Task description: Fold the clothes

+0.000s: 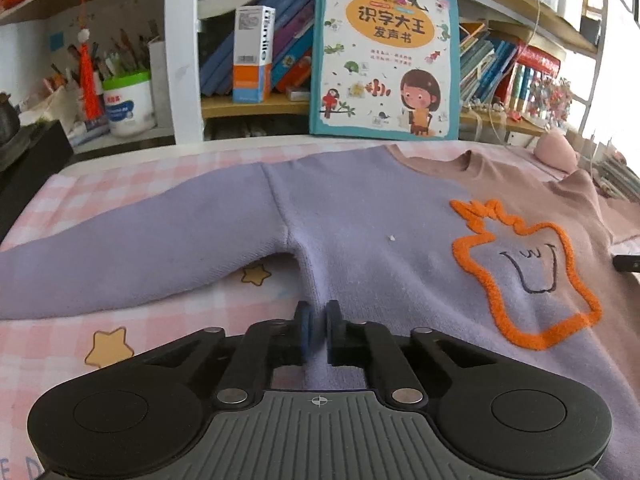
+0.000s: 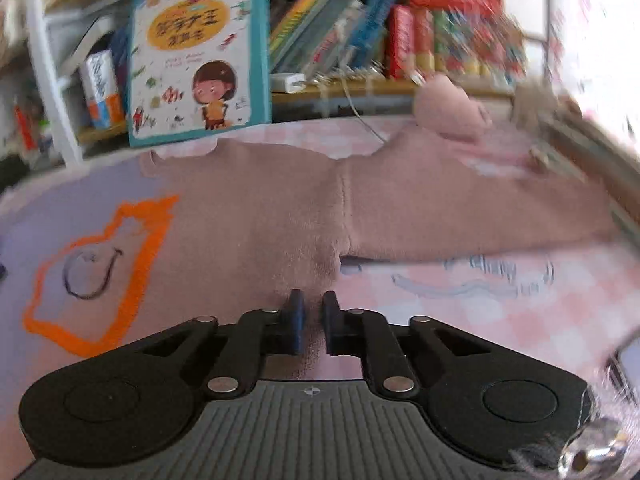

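The sweater point(image 1: 360, 216) is lying flat on the pink checked surface point(image 1: 120, 320), lilac half leftward. The left claw point(image 1: 318, 314) is pinching its lilac lower edge, nearly closed. The right claw point(image 2: 312, 312) is gripping the mauve lower edge, fingers almost together.

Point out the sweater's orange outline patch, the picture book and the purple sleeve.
orange outline patch point(image 1: 506, 320): left wrist view, lower left edge of the outline.
picture book point(image 1: 386, 52): left wrist view, middle of the front cover.
purple sleeve point(image 1: 132, 240): left wrist view, mid-length of the sleeve.
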A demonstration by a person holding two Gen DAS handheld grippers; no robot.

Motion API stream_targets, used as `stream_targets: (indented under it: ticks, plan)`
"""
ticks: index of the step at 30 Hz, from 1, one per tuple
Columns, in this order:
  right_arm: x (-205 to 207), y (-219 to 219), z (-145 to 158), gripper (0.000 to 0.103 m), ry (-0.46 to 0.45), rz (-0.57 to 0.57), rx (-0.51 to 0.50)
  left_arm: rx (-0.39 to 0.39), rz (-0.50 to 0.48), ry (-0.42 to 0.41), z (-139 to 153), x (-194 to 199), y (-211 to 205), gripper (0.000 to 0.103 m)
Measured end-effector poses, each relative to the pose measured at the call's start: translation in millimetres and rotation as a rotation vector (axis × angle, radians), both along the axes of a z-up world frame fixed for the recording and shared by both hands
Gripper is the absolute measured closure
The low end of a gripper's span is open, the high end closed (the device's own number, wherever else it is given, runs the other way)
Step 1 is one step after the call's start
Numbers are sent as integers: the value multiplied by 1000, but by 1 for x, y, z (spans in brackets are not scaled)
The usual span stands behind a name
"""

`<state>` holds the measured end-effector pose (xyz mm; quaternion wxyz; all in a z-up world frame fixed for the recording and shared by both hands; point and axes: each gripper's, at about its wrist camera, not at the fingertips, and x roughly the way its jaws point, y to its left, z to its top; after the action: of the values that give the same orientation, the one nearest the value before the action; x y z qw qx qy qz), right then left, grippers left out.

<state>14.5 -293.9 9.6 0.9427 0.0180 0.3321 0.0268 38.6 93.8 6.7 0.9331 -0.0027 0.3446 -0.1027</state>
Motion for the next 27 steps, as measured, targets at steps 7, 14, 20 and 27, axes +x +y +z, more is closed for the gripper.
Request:
stream_targets:
  ticks: [7, 14, 20, 27]
  plan:
    - [19, 9, -4, 96, -26, 42, -48, 31, 51, -14, 0, -20, 3, 95]
    - [16, 10, -4, 97, -26, 40, -70, 43, 56, -37, -2, -9, -3, 96]
    - [4, 2, -6, 95, -37, -9, 15, 73, 65, -46, -2, -8, -5, 90]
    - [-5, -6, -3, 84, -9, -35, 109, 9, 96, -15, 0, -20, 8, 84]
